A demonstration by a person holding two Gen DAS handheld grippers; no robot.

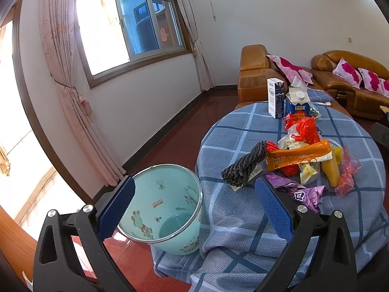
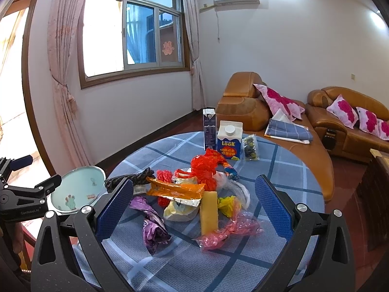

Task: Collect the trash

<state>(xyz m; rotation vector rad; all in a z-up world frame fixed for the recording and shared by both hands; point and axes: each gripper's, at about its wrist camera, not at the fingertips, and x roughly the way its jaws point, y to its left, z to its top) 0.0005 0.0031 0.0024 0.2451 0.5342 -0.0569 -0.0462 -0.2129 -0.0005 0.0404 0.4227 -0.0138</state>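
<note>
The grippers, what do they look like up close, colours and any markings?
Both match: the left gripper and right gripper have black speckled plastic arms with triangular cut-outs and silver round bolts, ending in blue textured pads. From the right wrist view, the left gripper's black body carries small white lettering.

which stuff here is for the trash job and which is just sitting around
For the job: mint bin, orange wrapper, purple wrapper, pink plastic, red bag, two cartons, both open grippers.
Lying about: sofa, pillows, folded cloth.
</note>
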